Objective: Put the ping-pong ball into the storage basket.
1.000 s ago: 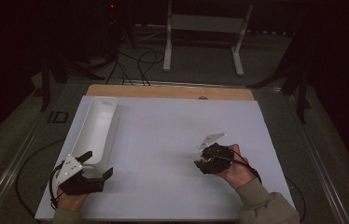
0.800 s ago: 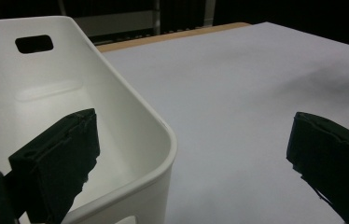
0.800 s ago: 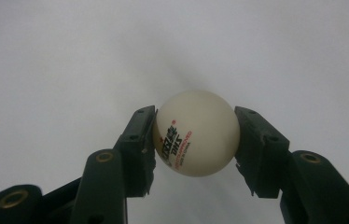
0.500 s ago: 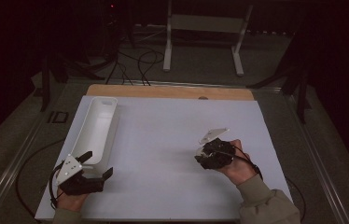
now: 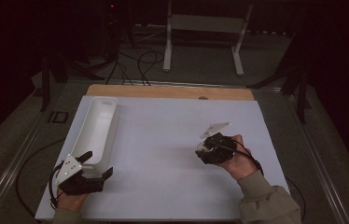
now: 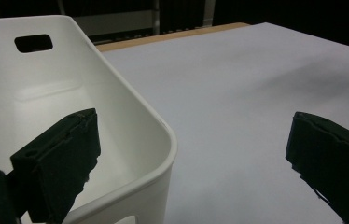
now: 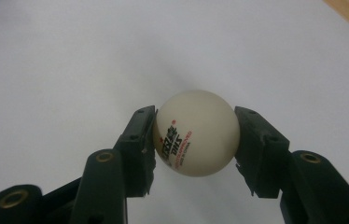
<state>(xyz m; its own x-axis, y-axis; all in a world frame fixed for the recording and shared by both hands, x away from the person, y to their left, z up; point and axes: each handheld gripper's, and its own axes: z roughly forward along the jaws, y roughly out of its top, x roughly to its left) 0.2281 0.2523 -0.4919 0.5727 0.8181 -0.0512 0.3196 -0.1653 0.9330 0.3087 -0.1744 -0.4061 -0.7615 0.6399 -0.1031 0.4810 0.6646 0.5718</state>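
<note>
A white ping-pong ball with red and black print sits squeezed between the two black jaws of my right gripper, just above the white table sheet. From above, the right gripper hangs over the right half of the sheet, held by a hand in a grey-green sleeve. My left gripper rests at the near left, jaws wide apart. In the left gripper view, one jaw is inside the near end of a long white bin and the other is outside it. Nothing is between them.
The white bin lies lengthwise along the left edge of the white sheet, with a handle slot at its far end. A wooden strip borders the far edge. Cables and a white stand are on the dark floor beyond.
My right gripper has drifted slightly toward the far side with the ball still in it. The left gripper has stayed where it was.
</note>
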